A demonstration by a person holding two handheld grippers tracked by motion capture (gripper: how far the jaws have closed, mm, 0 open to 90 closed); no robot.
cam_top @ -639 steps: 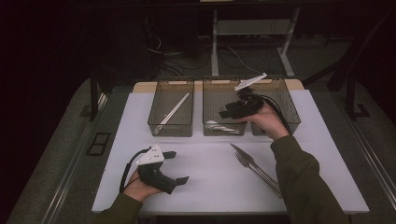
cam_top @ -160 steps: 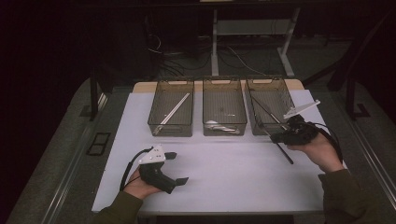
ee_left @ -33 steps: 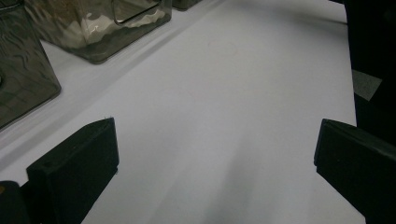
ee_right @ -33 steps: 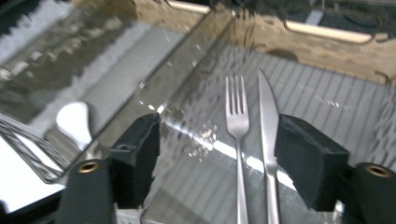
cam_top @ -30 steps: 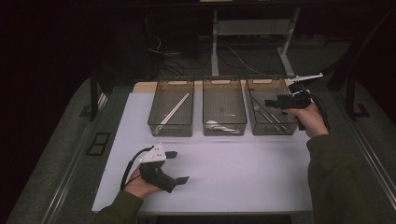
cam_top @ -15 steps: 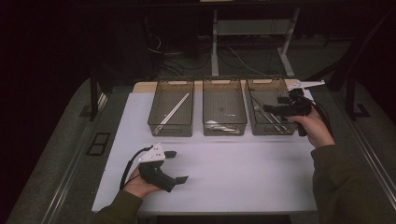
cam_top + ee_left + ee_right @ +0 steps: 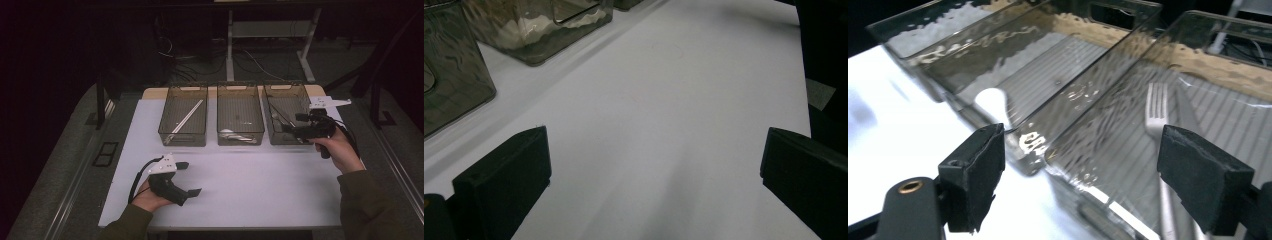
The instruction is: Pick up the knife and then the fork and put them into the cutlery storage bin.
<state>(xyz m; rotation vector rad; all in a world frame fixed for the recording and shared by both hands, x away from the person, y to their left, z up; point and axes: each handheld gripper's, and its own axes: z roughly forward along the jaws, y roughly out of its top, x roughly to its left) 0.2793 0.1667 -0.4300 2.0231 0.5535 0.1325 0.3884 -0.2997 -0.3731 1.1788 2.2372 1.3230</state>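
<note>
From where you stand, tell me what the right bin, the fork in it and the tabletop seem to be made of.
Right bin: probably clear, smoke-tinted plastic; see-through, with rippled glossy walls and a ribbed floor.
Fork: likely polished metal; silvery and reflective, lying in the bin beside what looks like a knife.
Tabletop: smooth, white, matte sheet, whether laminate or paper I cannot tell; it shows soft shadows and no glare.
</note>
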